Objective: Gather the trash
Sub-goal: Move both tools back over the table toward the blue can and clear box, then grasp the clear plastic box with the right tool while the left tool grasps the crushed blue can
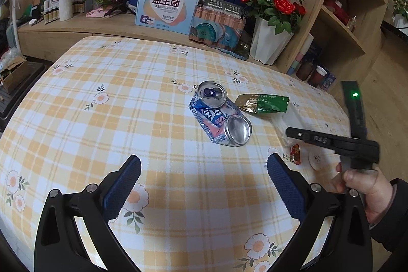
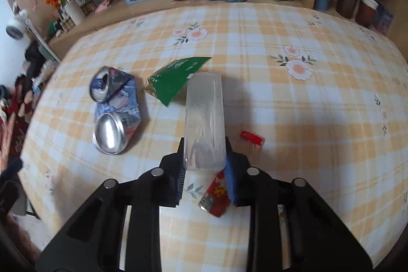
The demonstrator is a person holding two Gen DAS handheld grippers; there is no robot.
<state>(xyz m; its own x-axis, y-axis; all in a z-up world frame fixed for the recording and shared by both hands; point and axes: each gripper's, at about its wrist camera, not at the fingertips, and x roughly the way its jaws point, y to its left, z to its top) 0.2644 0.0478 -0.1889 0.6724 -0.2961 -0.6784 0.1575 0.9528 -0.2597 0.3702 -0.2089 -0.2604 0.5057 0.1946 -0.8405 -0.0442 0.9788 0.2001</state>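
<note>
checked tablecloth [image 2: 255, 47]; right tongs [image 2: 205, 165] pinching seemingly clear plastic box [image 2: 204, 116], left tongs [image 1: 204, 170] spread

1. Ahead of the left gripper [image 1: 204, 179], whose fingers stand wide apart, bare tablecloth [image 1: 102, 134] leads to the crushed can [image 1: 220, 114].
2. Beyond the can, the green wrapper [image 1: 265, 103] blocks passage.
3. The right gripper [image 2: 204, 167] pinches a clear plastic box [image 2: 205, 116]; red wrappers [image 2: 251, 137] lie beside its fingers.

The left gripper [image 1: 204, 167] had black arms, blue bumpy pads, silver screws; the person's sleeve [image 1: 397, 210] was dark.
</note>
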